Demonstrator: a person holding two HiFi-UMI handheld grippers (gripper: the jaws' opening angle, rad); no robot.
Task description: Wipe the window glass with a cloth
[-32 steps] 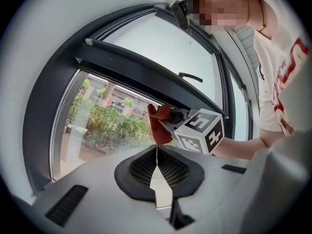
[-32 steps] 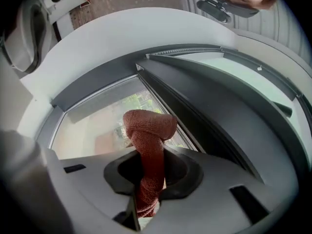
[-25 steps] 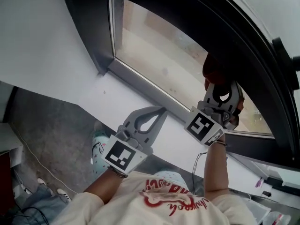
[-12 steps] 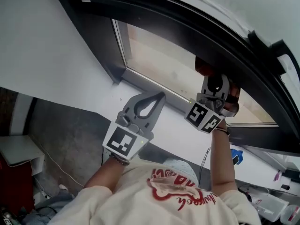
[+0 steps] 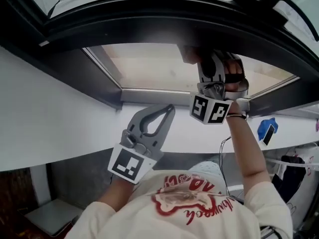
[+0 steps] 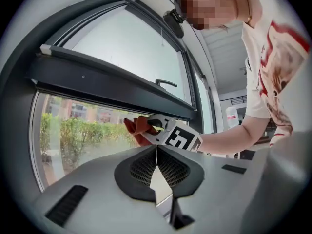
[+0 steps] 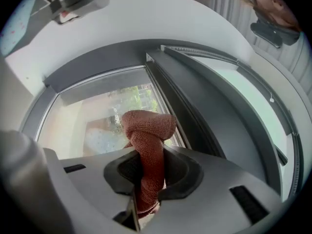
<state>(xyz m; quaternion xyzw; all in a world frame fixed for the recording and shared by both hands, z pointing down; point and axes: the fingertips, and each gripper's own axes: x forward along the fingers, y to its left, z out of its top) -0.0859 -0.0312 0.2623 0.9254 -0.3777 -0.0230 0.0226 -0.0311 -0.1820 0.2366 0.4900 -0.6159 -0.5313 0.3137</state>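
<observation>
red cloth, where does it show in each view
Head view: red cloth upper centre, dim, at the tip of the right hand-held gripper.
Left gripper view: centre left, just left of that gripper's marker cube.
Right gripper view: centre, clamped between the jaws.
Shared landmark: the window glass behind the cloth.

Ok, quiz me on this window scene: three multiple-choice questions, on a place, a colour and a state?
1. Where is the cloth? A) between the jaws of the right gripper B) on the floor C) on a hook
2. What colour is it? A) blue B) reddish-brown C) white
3. How do the jaws of the left gripper stand? A) wide apart B) together, empty C) shut on a sponge
Answers: 1 A, the right gripper view shows it clamped there; 2 B, its weave is rust red; 3 B, they meet with nothing between.
</observation>
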